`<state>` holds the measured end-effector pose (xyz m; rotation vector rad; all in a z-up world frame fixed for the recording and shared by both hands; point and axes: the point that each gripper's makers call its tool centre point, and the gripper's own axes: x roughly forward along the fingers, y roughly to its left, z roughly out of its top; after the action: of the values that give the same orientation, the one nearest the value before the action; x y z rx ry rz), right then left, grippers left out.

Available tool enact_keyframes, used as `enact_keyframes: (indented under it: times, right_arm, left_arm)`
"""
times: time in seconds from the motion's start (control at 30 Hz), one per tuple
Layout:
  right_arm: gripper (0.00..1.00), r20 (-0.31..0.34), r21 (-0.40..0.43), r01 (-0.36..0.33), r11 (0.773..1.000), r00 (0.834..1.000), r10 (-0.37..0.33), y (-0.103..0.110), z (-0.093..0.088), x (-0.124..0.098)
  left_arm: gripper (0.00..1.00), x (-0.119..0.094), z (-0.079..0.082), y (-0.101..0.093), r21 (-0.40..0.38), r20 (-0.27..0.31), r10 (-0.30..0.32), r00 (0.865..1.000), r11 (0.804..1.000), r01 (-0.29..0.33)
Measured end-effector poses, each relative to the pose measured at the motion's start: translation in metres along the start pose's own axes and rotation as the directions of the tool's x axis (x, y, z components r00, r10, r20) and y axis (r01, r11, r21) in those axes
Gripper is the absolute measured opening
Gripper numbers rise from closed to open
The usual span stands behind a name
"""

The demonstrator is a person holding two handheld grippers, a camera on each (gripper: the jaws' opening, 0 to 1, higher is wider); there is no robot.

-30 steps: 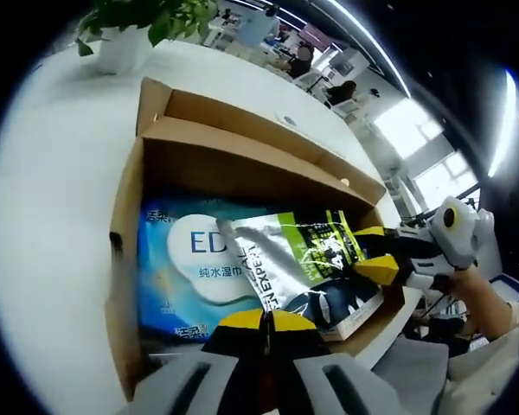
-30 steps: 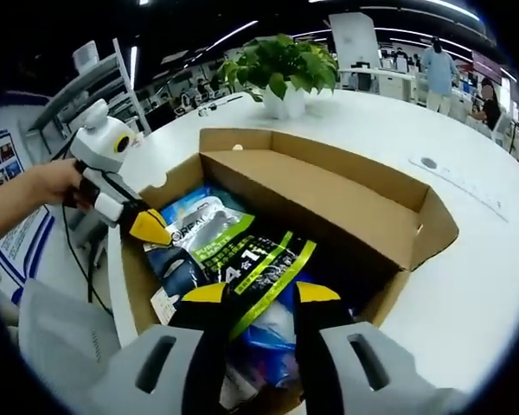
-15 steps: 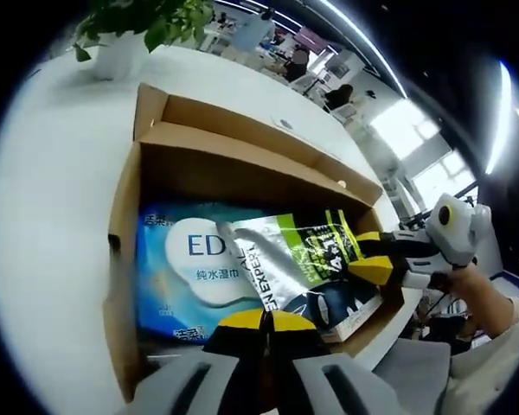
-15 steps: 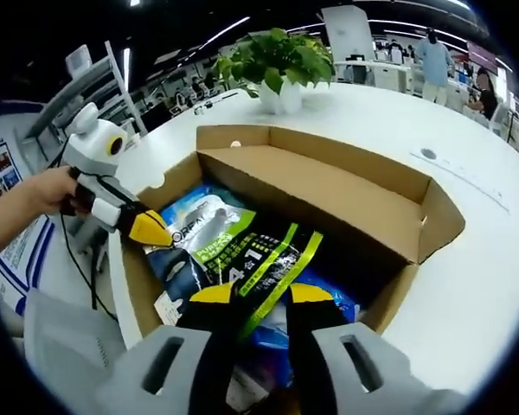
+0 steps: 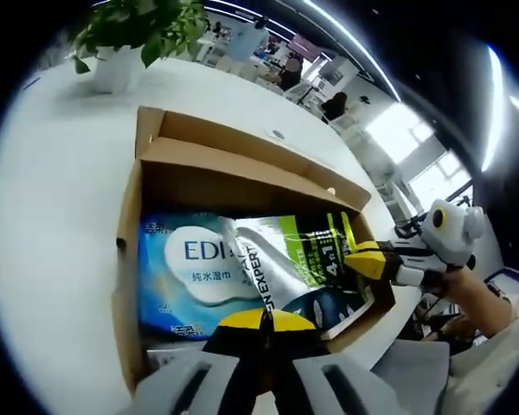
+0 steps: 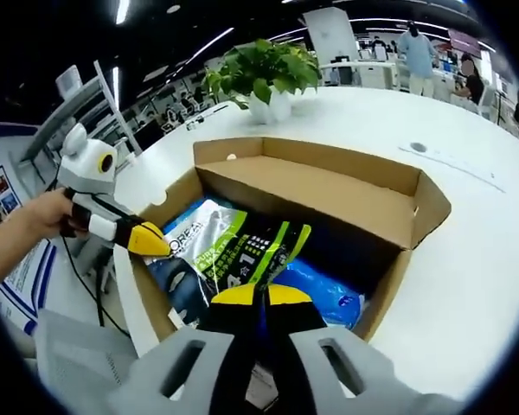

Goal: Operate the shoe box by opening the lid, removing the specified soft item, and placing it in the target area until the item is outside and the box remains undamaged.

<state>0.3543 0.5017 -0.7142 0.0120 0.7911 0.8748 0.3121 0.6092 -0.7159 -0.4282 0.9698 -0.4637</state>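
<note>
The brown cardboard box stood open on the white bench, its lid folded back along the far side. Inside, a silver, green and black pouch lay tilted over a blue wipes pack flat on the bottom.

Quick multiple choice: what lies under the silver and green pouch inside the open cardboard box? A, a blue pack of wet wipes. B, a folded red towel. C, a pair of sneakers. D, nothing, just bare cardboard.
A: in the left gripper view the silver and green pouch lies partly over a blue pack of wet wipes on the floor of the open cardboard box.
</note>
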Motion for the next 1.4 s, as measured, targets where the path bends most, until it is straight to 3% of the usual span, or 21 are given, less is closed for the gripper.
enact_keyframes:
  times: [0.43,0.7,1.07,1.4]
  right_arm:
    - [0.00,0.071,0.075,0.017,0.997,0.997,-0.022,-0.003,0.019,-0.027]
    - [0.00,0.097,0.117,0.039,0.992,0.994,-0.050,-0.014,0.029,-0.051]
    - [0.00,0.120,0.173,0.088,0.981,0.987,-0.109,-0.038,0.030,-0.084]
    - [0.00,0.115,0.224,0.134,0.965,0.980,-0.163,-0.065,0.021,-0.109]
  left_arm:
    - [0.00,-0.006,0.017,-0.023,0.033,0.044,-0.005,0.999,0.999,0.003]
    - [0.00,0.000,0.026,-0.044,0.063,0.037,-0.018,0.999,0.998,0.016]
    - [0.00,0.018,0.029,-0.080,0.090,0.016,-0.060,0.998,0.994,0.058]
    - [0.00,0.036,0.031,-0.113,0.111,-0.008,-0.111,0.994,0.987,0.112]
